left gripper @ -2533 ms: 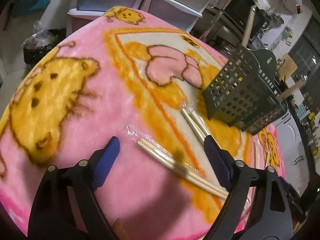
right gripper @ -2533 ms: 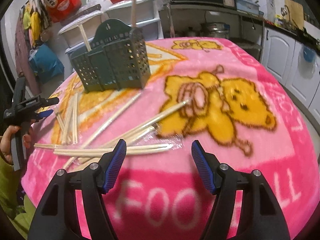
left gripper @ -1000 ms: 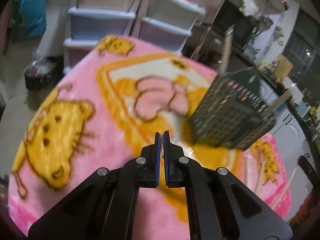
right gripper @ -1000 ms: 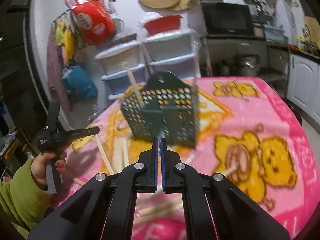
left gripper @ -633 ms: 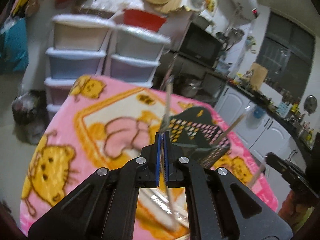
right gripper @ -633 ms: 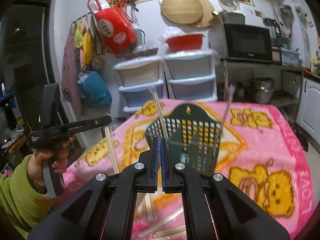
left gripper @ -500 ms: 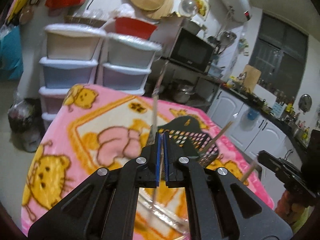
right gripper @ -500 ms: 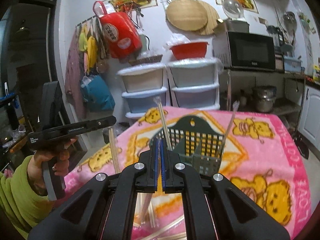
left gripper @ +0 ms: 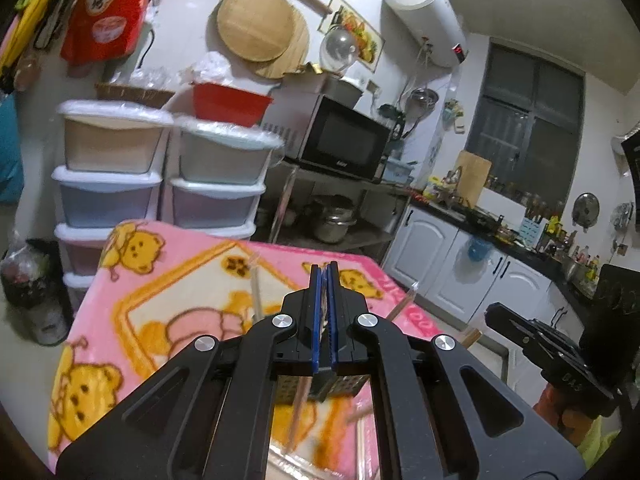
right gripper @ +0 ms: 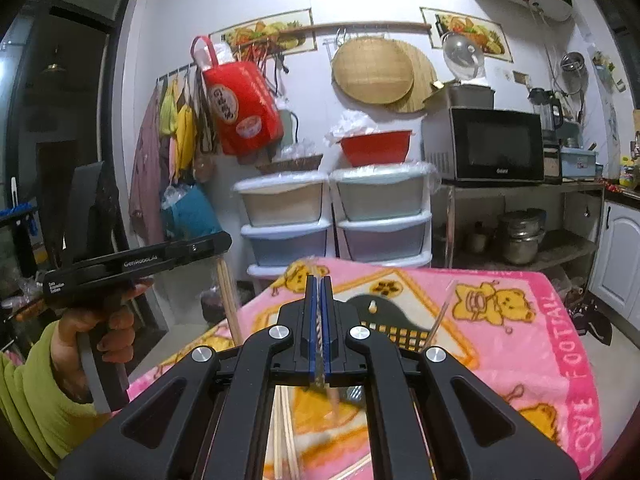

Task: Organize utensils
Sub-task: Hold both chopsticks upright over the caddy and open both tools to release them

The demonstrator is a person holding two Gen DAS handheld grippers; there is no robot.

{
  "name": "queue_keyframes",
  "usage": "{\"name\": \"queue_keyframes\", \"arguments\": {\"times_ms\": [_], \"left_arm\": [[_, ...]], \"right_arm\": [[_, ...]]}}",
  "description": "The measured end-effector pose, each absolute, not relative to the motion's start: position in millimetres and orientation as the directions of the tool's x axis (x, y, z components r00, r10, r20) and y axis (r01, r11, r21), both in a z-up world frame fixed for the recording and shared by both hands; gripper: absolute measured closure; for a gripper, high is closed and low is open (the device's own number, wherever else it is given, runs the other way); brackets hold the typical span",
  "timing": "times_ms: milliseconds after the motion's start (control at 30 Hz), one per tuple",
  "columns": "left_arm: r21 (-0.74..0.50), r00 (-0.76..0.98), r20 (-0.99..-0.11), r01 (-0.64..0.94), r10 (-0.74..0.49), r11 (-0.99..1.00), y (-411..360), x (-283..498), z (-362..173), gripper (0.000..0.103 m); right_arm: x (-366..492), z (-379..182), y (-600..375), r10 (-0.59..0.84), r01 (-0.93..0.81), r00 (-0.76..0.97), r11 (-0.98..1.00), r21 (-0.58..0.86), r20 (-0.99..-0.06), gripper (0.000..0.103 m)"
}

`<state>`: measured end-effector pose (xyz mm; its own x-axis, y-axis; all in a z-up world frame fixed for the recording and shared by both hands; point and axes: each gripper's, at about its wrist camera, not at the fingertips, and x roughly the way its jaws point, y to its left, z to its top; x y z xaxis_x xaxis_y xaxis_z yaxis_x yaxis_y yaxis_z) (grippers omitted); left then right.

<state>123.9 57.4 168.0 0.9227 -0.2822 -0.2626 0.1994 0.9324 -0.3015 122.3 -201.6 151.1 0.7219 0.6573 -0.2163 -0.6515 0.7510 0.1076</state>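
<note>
My left gripper is shut on a plastic-wrapped pair of chopsticks that hangs down below its pads. The dark green utensil basket shows only through the gap under its jaws, and two sticks stand up from it. In the right wrist view my right gripper is shut on another wrapped pair of chopsticks, above the pink blanket and just before the basket. The left gripper appears there at the left, in a hand, with its chopsticks dangling.
Loose chopsticks lie on the blanket under the right gripper. Stacked plastic drawers stand behind the table, with a microwave on a metal rack beside them. White cabinets run along the right wall.
Both grippers closed on wrapped chopsticks on the blanket and have lifted them high. The views now tilt up toward the room, and the basket has dropped behind the jaws.
</note>
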Motion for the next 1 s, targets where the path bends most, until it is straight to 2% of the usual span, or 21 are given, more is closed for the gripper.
{"name": "queue_keyframes", "arguments": {"times_ms": [467,1000], "left_arm": [[-0.277,0.929,-0.177,0.27,-0.326,0.922,32.1,137.7,213.3,0.102],[-0.317,0.917,-0.163,0.301,-0.365,0.899,19.3,182.7,238.8,0.102]], "right_arm": [[126.3,190.2,-212.8,0.645,-0.639,0.756,0.764,0.085,-0.11,0.101],[164.2,226.5,-217.7,0.612,-0.606,0.789,0.79,0.088,-0.055,0.101]]}}
